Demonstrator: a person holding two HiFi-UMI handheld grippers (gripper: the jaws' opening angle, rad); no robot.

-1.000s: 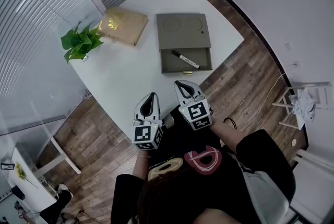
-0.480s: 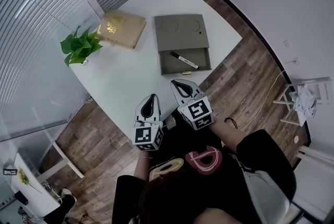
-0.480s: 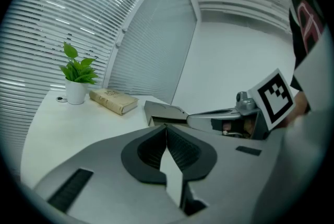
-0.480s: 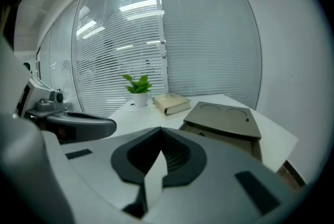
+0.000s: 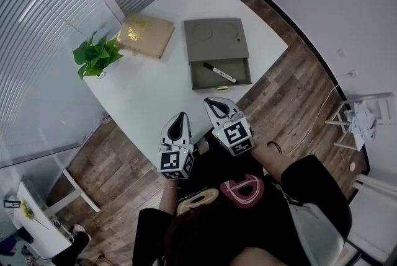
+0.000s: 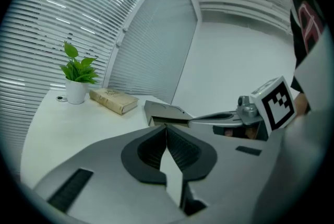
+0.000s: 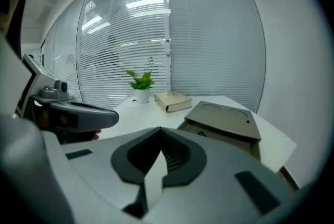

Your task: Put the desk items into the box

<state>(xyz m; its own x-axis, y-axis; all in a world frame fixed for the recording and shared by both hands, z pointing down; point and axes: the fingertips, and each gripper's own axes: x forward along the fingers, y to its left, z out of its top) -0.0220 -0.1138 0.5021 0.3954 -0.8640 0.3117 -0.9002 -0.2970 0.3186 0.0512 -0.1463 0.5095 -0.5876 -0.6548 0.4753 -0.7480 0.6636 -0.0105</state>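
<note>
1. The marker lay inside the pulled-out drawer of the gray box, so it looked already stowed. The book and potted plant sat on the white table, well apart from both grippers.
2. The left gripper and right gripper hung at the table's near edge, probably between moves.
3. Both pairs of jaws were pressed together and gripped nothing.

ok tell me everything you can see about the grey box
The box is flat, olive-grey, seemingly board, lying on the white table near its right edge. Its top shows two pressed circles and a small dark dot. Its drawer is pulled out toward the person, holding a marker lying diagonally.
</note>
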